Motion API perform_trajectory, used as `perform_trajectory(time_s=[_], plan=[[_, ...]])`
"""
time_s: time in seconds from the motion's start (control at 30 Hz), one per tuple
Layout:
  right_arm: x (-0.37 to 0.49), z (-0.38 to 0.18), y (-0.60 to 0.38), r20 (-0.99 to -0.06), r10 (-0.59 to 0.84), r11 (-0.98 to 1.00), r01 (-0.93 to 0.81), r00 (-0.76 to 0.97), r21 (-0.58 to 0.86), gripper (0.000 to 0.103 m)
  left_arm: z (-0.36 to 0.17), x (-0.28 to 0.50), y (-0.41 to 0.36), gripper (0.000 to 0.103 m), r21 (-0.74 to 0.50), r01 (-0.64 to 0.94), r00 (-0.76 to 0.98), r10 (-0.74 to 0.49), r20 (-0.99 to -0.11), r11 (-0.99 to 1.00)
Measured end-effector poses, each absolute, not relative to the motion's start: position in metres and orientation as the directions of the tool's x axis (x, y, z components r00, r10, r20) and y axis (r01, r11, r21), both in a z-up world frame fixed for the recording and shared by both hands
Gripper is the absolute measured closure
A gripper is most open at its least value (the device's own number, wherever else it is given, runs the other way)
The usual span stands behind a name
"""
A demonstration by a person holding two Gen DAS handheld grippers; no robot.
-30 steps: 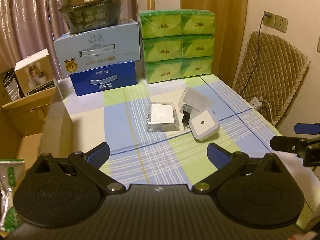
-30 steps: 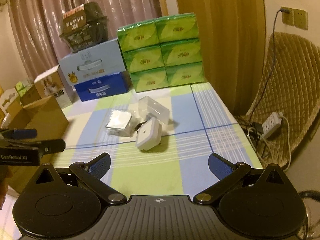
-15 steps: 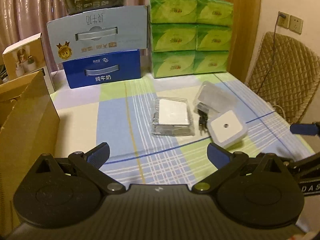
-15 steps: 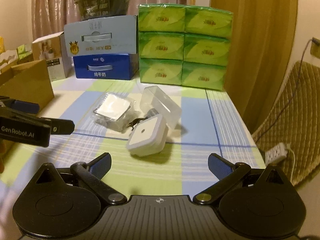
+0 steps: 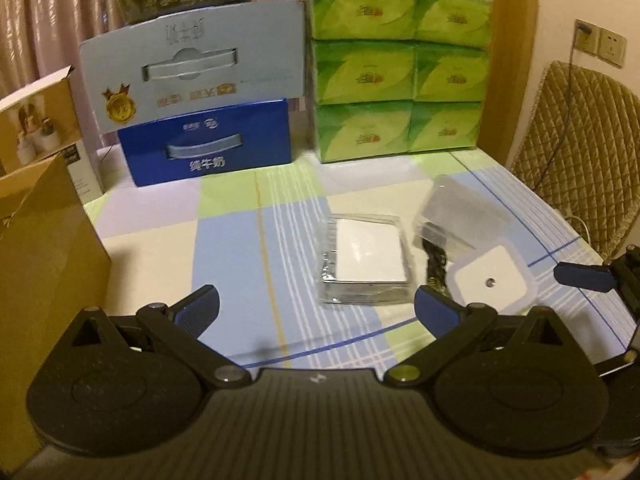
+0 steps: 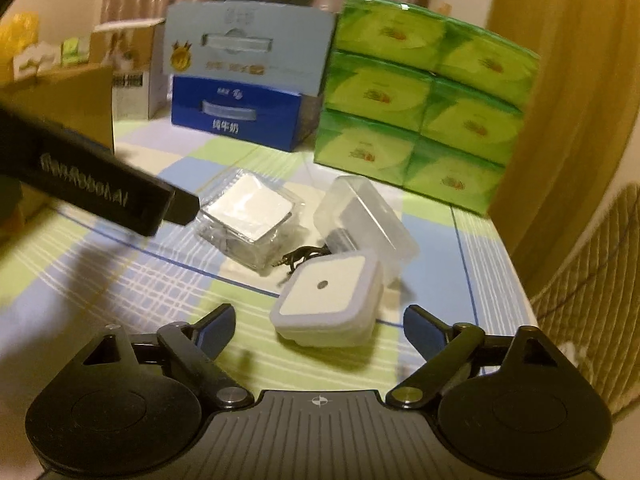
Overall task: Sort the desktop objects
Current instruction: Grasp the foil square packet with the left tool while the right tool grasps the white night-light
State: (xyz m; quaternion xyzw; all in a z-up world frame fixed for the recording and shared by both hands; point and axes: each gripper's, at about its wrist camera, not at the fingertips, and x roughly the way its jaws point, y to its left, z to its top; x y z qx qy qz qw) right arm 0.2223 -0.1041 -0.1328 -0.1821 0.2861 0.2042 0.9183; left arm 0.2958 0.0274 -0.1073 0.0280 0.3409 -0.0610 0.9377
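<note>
From the left of the right wrist view, my left gripper noses in beside the clear packet with the white card; its jaws stand wide and empty. At centre, the white square night light lies just ahead of my right gripper, whose jaws have just been narrowing, nothing pressed yet. I'd centre both pads on its flat sides, clear of the black cable.

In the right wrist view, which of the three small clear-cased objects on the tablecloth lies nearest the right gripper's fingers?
The white square night light, with a small dark dot on its face. It lies just ahead of the open right gripper; the clear packet and frosted box sit farther back.
</note>
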Motion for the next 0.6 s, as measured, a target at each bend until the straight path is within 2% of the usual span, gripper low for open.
perform_trajectory(time_s=[0.1,0.3,0.4,0.6], plan=[[0.230,-0.138,-0.101,-0.606,0.247,0.856,-0.463,0.756,-0.228,0.025,-0.112,0.297,0.031,0.001,-0.011,0.131,0.745,-0.106,-0.659,0.991],[0.238,-0.142,-0.096,-0.610,0.226,0.858,-0.451,0.760,-0.244,0.029,-0.115,0.300,0.032,0.001,-0.017,0.140,0.737,-0.115,-0.666,0.990],[0.241,-0.144,-0.099,-0.614,0.216,0.867,-0.439,0.759,-0.238,0.036,-0.117,0.303,0.032,0.001,-0.018,0.143,0.737,-0.119,-0.665,0.990],[0.244,-0.135,-0.113,-0.606,0.227,0.903,-0.398,0.762,-0.162,0.038,-0.122,0.310,0.028,0.001,-0.014,0.164,0.731,-0.131,-0.669,0.986]])
